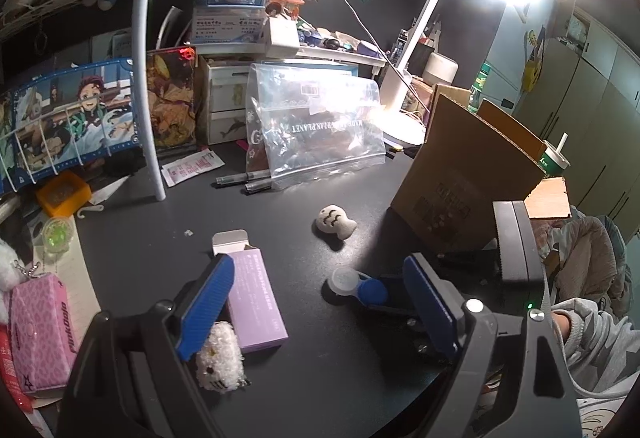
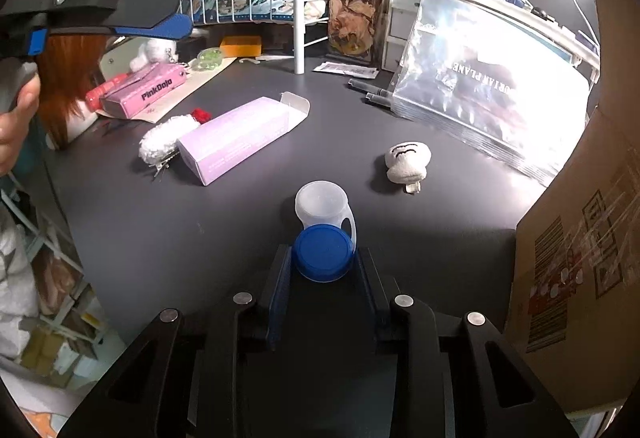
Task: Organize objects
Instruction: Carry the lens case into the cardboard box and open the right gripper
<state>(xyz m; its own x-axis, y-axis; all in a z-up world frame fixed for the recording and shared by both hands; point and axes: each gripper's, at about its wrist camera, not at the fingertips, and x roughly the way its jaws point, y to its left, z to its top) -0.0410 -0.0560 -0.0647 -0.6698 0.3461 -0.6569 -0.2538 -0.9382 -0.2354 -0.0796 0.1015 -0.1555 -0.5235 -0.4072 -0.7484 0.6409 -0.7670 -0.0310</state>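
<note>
Four loose items on desk (image 2: 160, 246): your right tool (image 2: 323, 262) grips lens case (image 2: 323, 252); purple box (image 2: 236, 140), plush (image 2: 406, 161), fluffy clip (image 2: 166, 142) unsorted. Left tool (image 1: 316, 302) open, empty.

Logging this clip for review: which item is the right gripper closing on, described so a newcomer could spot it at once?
Start at the cardboard box on the dark desk; just left of it the right gripper is closed on a contact lens case. It has two joined round cups, one with a blue cap, one clear. The small white plush and purple carton nearby are not round.
</note>
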